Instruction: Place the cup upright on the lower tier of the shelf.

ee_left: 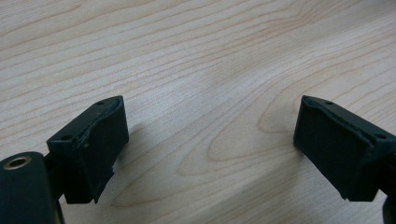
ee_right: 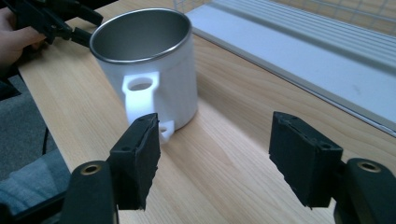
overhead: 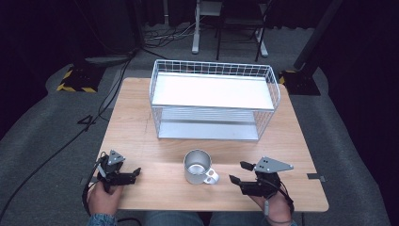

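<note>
Where the metal mug [overhead: 197, 166] stands upright near the front edge of the desk [overhead: 141, 136], its handle [overhead: 211, 176] points toward the right tongs [overhead: 237, 172]. These hover just beside it, released, nothing between the jaws. In the right gripper view the handle [ee_right: 140, 91] faces the camera, just ahead of the jaws. This looks like the approach to a grasp; next the tongs must close in on the handle or wall. Left tongs [overhead: 136, 172] rest released, well apart. Behind stands a white wire rack [overhead: 214, 99].
</note>
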Available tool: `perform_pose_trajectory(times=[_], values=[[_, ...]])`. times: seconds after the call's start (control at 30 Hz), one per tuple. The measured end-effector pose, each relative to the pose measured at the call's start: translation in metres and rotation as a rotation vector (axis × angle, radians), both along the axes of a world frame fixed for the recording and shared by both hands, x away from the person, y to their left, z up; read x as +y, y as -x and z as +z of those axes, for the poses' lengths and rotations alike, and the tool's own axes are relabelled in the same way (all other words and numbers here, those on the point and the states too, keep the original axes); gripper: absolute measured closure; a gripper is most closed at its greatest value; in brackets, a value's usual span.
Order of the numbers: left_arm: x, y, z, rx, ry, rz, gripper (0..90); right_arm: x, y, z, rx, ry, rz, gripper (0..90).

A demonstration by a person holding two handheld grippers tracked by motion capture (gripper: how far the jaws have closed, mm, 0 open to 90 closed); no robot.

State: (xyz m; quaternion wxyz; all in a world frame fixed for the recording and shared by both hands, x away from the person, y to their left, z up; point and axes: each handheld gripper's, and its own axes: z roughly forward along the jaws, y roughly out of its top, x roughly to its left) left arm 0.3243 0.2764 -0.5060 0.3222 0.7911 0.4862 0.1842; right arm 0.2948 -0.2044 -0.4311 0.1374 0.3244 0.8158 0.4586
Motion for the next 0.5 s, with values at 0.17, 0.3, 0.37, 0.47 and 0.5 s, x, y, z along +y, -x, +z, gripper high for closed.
perform_pose_trajectory(times=[0.17,0.3,0.37,0.47,0.5], values=[[-0.001,0.0,0.0,0.001,0.007,0.006,10.5,0.014,-0.002,-0.004,0.019,0.001,0.036,33.9],[0.0,0.0,0.0,0.001,0.002,0.003,10.5,0.025,-0.005,-0.008,0.037,-0.005,0.066,34.2],[0.0,0.0,0.0,0.0,0.003,0.003,10.5,0.03,-0.006,-0.011,0.048,0.0,0.081,34.2],[0.0,0.0,0.0,0.001,0.002,0.002,10.5,0.037,-0.008,-0.015,0.064,-0.002,0.098,34.6],[-0.001,0.0,0.0,0.001,0.007,0.006,10.5,0.04,-0.009,-0.016,0.071,-0.002,0.105,34.9]])
